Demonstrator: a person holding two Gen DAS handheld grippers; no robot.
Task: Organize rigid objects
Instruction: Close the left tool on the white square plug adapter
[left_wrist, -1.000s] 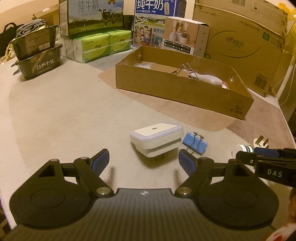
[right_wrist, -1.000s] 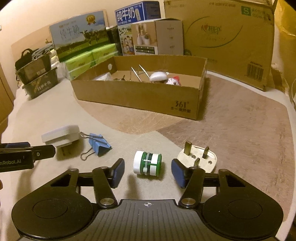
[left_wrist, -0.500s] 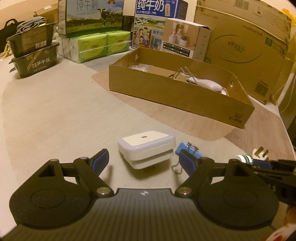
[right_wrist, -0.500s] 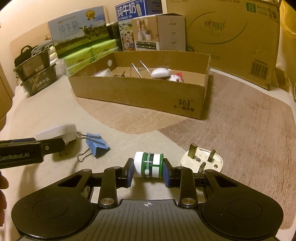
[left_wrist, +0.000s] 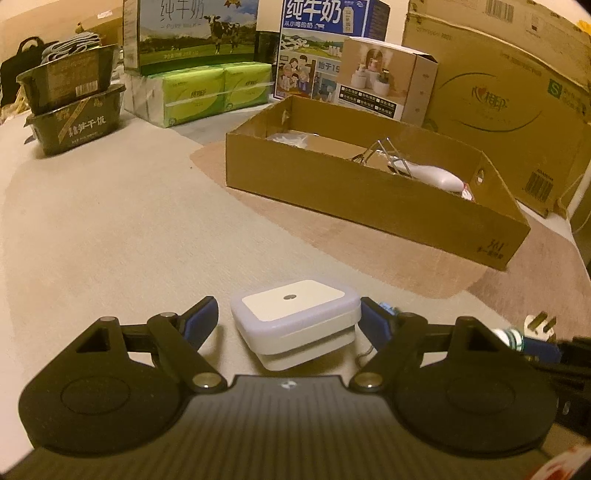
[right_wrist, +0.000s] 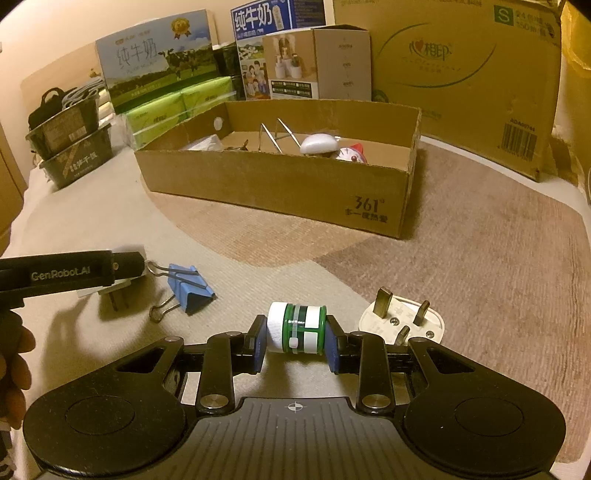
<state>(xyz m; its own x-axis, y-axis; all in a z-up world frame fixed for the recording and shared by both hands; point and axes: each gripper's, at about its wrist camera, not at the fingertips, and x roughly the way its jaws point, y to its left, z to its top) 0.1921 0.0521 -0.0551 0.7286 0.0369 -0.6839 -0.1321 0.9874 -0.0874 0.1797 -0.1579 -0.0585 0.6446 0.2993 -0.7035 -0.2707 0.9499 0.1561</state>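
Note:
My right gripper (right_wrist: 295, 345) is shut on a small green and white bottle (right_wrist: 297, 326) lying on its side, low over the mat. A white three-pin plug (right_wrist: 402, 319) lies just right of it and a blue binder clip (right_wrist: 186, 288) to the left. My left gripper (left_wrist: 288, 325) is open, its fingers on either side of a white square night light (left_wrist: 295, 315); the right pad looks close to its side, the left pad stands apart. The open cardboard box (right_wrist: 280, 184) stands behind, holding a whisk, a white object and a small figure.
Milk cartons (left_wrist: 192, 33), green tissue packs (left_wrist: 207, 92), stacked dark trays (left_wrist: 74, 110) and a large brown carton (right_wrist: 454, 74) line the back. The left gripper's body (right_wrist: 70, 273) reaches into the right wrist view at the left. Beige and brown mat underneath.
My right gripper has closed on the green and white bottle. My left gripper has moved forward so the night light now sits between its open fingers.

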